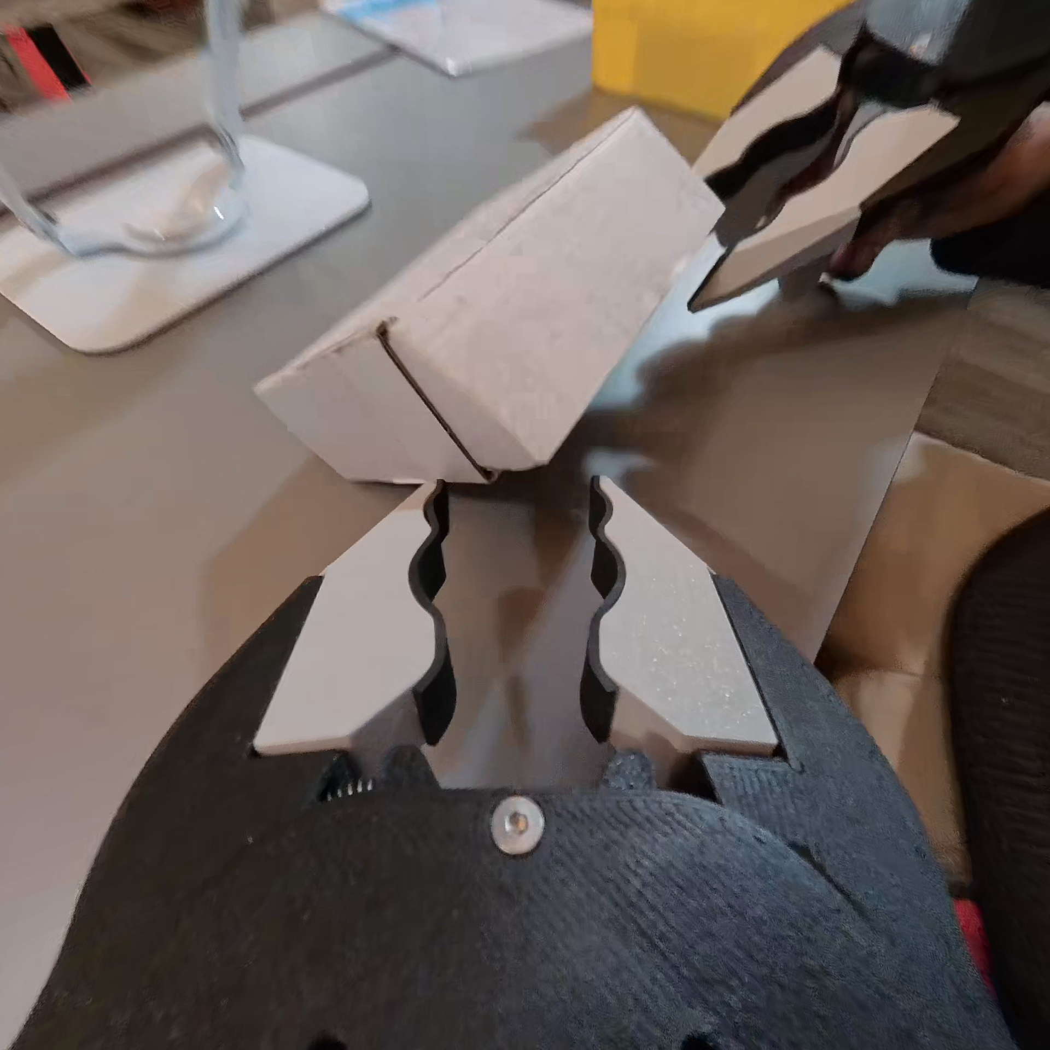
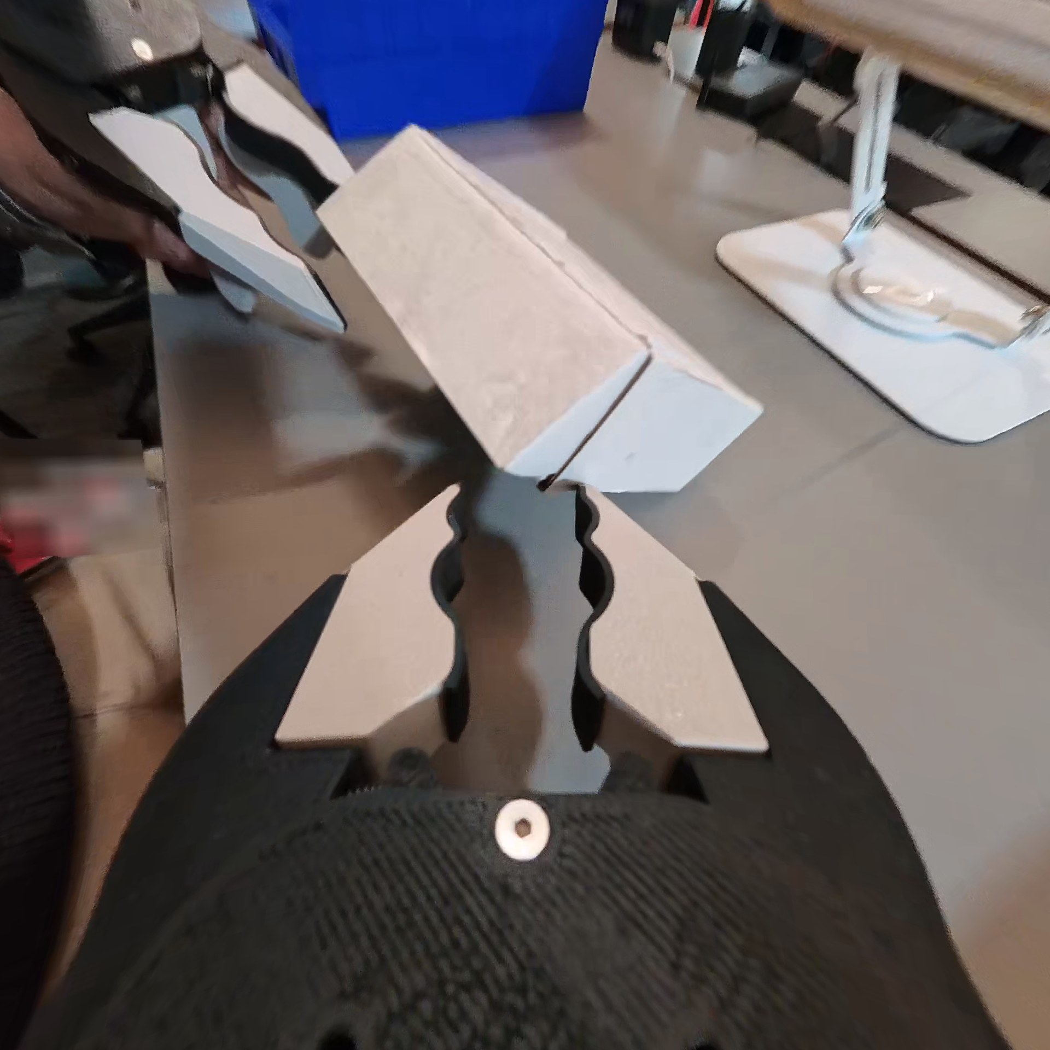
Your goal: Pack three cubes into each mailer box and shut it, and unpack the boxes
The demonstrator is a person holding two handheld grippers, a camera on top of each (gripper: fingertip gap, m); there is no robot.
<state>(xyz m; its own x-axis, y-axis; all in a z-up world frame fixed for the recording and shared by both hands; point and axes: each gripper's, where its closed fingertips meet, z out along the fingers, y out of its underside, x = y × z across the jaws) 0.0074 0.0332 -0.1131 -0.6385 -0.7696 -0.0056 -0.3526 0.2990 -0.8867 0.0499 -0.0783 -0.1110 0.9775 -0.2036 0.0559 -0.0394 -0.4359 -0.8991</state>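
A shut white mailer box [image 1: 494,318] [image 2: 494,318] stands tilted on the grey table [image 1: 142,511], one long edge raised. My left gripper [image 1: 517,483] is open, and the box's near corner sits right at its fingertips. It also shows in the right wrist view [image 2: 335,255], its fingers either side of the box's far end. My right gripper [image 2: 518,488] is open, with the box's other end corner at its fingertips. In the left wrist view it [image 1: 701,241] flanks the far end. I cannot tell whether either touches the box. No cubes are in view.
A white monitor stand base [image 1: 170,255] [image 2: 909,341] sits on the table beyond the box. A yellow bin [image 1: 710,51] and a blue bin [image 2: 443,68] stand at the back. The table's edge, a brown carton [image 1: 909,568] and a black chair [image 1: 1000,682] lie close by. Both grippers' tips are roughly 30 centimeters from the white monitor stand base [image 2: 909,341]. It turns up in the left wrist view [image 1: 252,213] as well.
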